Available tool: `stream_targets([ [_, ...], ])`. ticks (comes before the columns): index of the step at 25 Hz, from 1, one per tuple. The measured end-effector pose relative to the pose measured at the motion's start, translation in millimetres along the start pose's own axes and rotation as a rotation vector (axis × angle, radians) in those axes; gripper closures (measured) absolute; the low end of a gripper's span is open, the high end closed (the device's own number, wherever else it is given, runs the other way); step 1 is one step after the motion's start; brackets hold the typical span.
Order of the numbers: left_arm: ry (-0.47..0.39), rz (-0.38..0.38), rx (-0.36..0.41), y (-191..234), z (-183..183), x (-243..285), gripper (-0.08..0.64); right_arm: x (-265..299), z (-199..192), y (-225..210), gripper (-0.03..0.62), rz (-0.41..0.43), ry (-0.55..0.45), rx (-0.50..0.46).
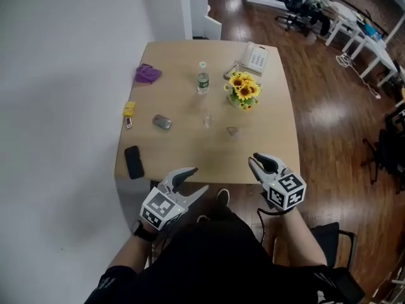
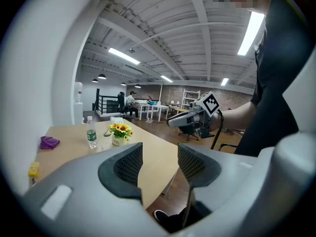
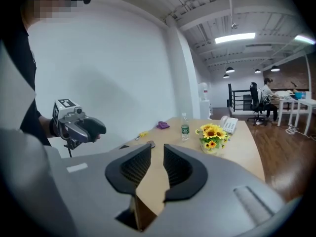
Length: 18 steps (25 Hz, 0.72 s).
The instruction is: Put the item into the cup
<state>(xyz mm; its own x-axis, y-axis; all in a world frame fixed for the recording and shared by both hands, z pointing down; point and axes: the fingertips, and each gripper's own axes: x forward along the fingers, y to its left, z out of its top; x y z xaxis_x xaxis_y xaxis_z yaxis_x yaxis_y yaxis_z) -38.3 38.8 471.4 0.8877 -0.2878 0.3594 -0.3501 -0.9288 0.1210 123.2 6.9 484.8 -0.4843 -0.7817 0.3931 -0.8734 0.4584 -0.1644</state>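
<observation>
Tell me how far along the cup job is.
Done: nothing visible; the clear cup stands on the table, seemingly empty. In hand: nothing; left tongs and right tongs are open and empty at its near edge. Left: the whole job, picking up an item and placing it in the cup.

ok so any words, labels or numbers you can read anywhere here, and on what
No text here is legible.
water bottle: green label, print too small to read.
telephone: keypad markings too small to read.
marker cubes: black-and-white square patterns only, no words or numbers.
</observation>
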Motion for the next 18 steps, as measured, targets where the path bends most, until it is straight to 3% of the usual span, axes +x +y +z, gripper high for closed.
stream_targets([
  [7,0.034,0.055,-0.042,50,14,53,0.342,81,-23,-84,0.488,0.062,0.151,-0.024],
  [18,0.087,0.152,-0.114,85,10,98,0.342,179,-123,-154,0.483,0.149,0.488,-0.253],
])
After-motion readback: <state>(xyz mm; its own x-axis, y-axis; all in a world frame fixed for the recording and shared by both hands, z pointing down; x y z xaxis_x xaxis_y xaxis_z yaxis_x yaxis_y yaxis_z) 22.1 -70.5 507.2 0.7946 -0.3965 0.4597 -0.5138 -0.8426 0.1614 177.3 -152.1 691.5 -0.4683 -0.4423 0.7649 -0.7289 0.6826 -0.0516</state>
